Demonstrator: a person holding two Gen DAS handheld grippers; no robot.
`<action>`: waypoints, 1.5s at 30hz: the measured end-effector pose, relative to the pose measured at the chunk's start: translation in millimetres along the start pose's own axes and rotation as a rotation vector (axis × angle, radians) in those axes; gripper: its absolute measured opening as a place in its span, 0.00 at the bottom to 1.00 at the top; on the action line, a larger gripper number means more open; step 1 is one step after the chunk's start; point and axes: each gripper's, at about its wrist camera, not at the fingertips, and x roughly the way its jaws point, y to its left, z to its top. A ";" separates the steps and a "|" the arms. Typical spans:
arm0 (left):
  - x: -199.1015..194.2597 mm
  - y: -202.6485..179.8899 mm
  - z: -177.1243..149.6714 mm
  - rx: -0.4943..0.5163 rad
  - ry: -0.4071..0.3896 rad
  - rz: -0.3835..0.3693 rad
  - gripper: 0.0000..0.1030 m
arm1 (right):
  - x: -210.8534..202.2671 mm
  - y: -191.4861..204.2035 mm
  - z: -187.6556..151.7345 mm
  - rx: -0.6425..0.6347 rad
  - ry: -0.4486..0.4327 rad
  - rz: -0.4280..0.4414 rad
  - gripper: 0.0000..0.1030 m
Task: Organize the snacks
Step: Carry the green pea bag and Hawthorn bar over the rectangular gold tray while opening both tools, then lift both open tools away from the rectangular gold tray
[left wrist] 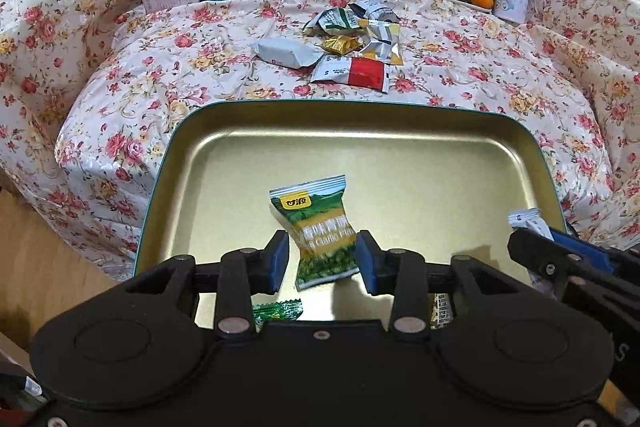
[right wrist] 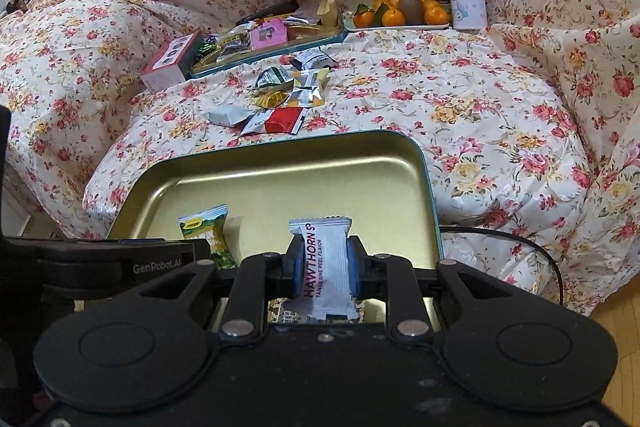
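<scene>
Gold-lined and teal-rimmed, the tin tray (left wrist: 400, 155) is my landmark; both my grippers hang over its near end. My left gripper (left wrist: 322, 261) has its jaws apart: the green garlic-snack packet (left wrist: 320, 231) stands between the blue pads, long axis upright and leaning slightly toward the tray's far rim, with a gap visible on each side. I judge it released or about to drop; whether its lower edge rests on the tray floor I cannot tell. My right gripper (right wrist: 324, 263) is clamped on the white hawthorn packet (right wrist: 326, 263), pads pressing its waist, long axis upright, printed face toward the camera. It sits nearer the tray's right wall, above another wrapper lying on the floor there. Both grippers pitch steeply down toward the tray. The next move, in my judgement, is the right hand's release. Loose snacks (left wrist: 352, 47) remain on the floral cloth (left wrist: 180, 67) beyond the tray's far rim.
</scene>
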 end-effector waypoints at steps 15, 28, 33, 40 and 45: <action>-0.2 0.4 -0.8 0.001 0.004 0.003 0.45 | -2.4 0.6 1.5 0.004 -0.007 -0.019 0.37; -2.6 -0.2 -0.4 0.008 0.001 0.005 0.45 | -1.7 1.1 1.4 0.004 0.006 -0.011 0.39; -4.7 1.6 0.6 0.002 -0.010 0.014 0.45 | -1.2 1.1 1.3 0.003 0.010 -0.009 0.41; -13.3 13.4 10.5 -0.021 -0.099 0.066 0.46 | -0.3 -0.1 3.5 -0.001 0.005 -0.009 0.42; -12.4 25.0 24.1 -0.001 -0.170 0.095 0.46 | 0.9 -0.3 9.7 -0.008 -0.012 -0.015 0.43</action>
